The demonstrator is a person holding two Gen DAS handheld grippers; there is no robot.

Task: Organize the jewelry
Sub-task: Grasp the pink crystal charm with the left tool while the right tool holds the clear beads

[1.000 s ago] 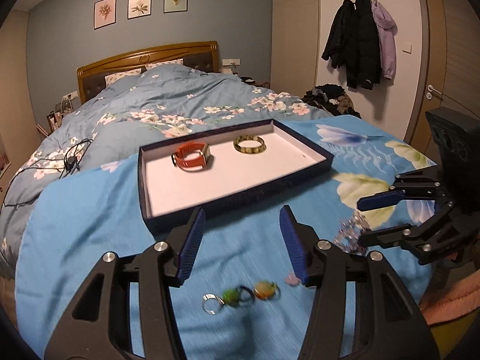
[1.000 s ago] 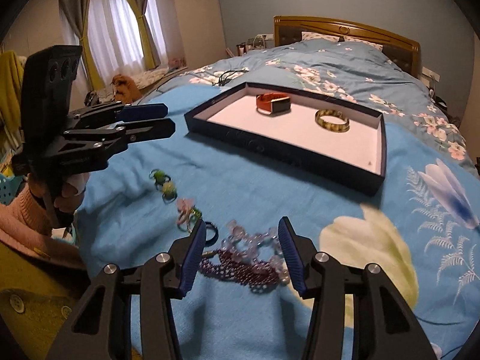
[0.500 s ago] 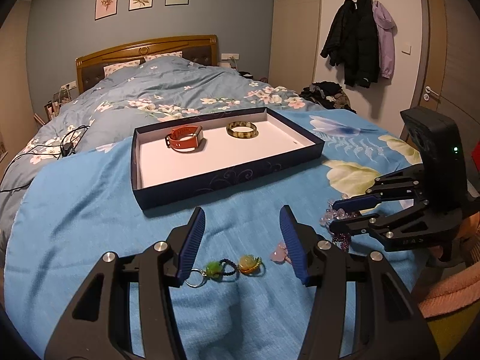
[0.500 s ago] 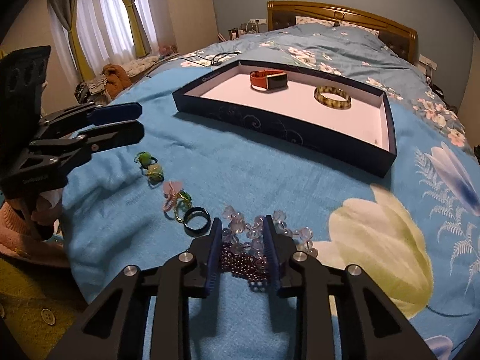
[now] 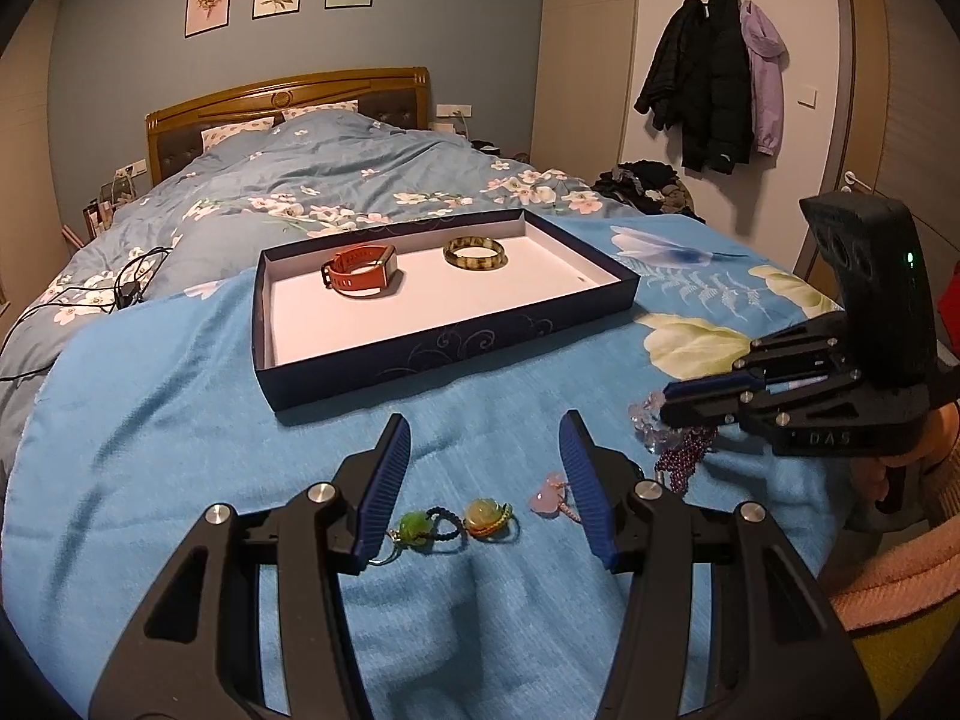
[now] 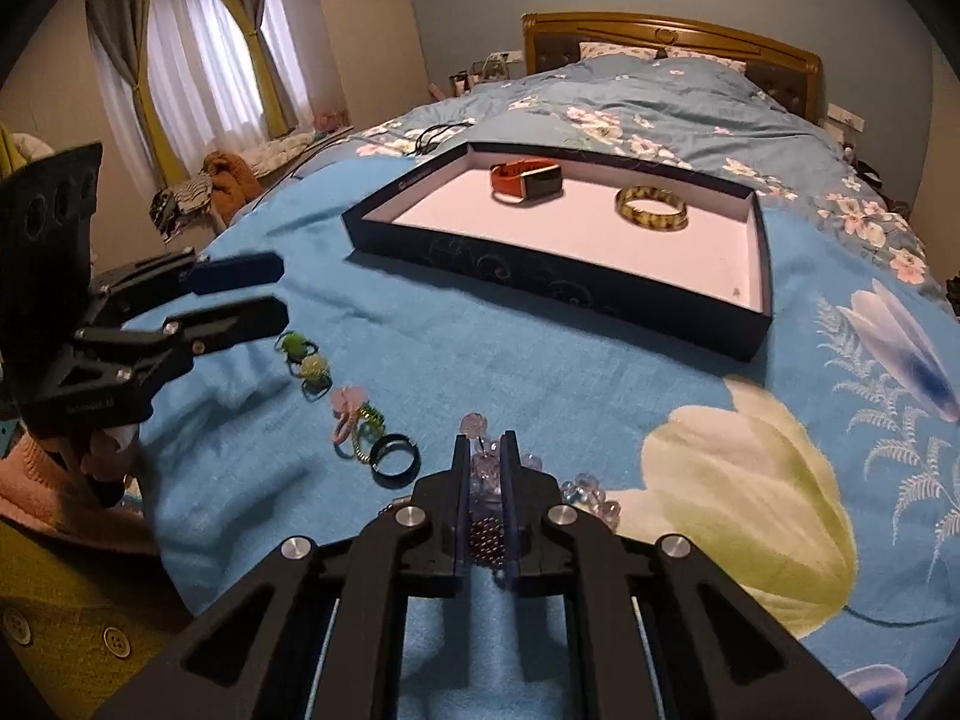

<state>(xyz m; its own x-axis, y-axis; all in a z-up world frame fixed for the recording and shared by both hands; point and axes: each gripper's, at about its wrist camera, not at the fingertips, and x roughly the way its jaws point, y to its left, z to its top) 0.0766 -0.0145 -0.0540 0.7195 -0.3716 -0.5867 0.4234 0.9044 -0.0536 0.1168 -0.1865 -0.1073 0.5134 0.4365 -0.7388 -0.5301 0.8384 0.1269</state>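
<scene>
A dark blue tray (image 5: 450,348) (image 6: 540,282) lies on the blue bedspread and holds an orange watch (image 5: 360,270) (image 6: 528,180) and a mottled bangle (image 5: 476,253) (image 6: 653,210). My right gripper (image 6: 486,439) (image 5: 665,405) is closing, its jaws pressing on a clear bead bracelet (image 6: 486,468) that lies with a purple bead string (image 6: 489,534). My left gripper (image 5: 485,420) (image 6: 279,291) stands open above a green charm ring (image 5: 414,525) and a yellow charm ring (image 5: 483,513). A pink charm (image 5: 546,495) and a black ring (image 6: 394,459) lie between the two grippers.
A black cable (image 5: 129,288) lies on the floral duvet to the far left of the tray. Coats (image 5: 714,78) hang on the wall at the right. A person's pink sleeve (image 5: 894,576) is behind the right gripper. Curtains (image 6: 198,60) and a clothes pile stand left.
My right gripper's jaws have come together from half open onto the bead bracelets, having dropped down over them. The left gripper has stayed open in about the same place.
</scene>
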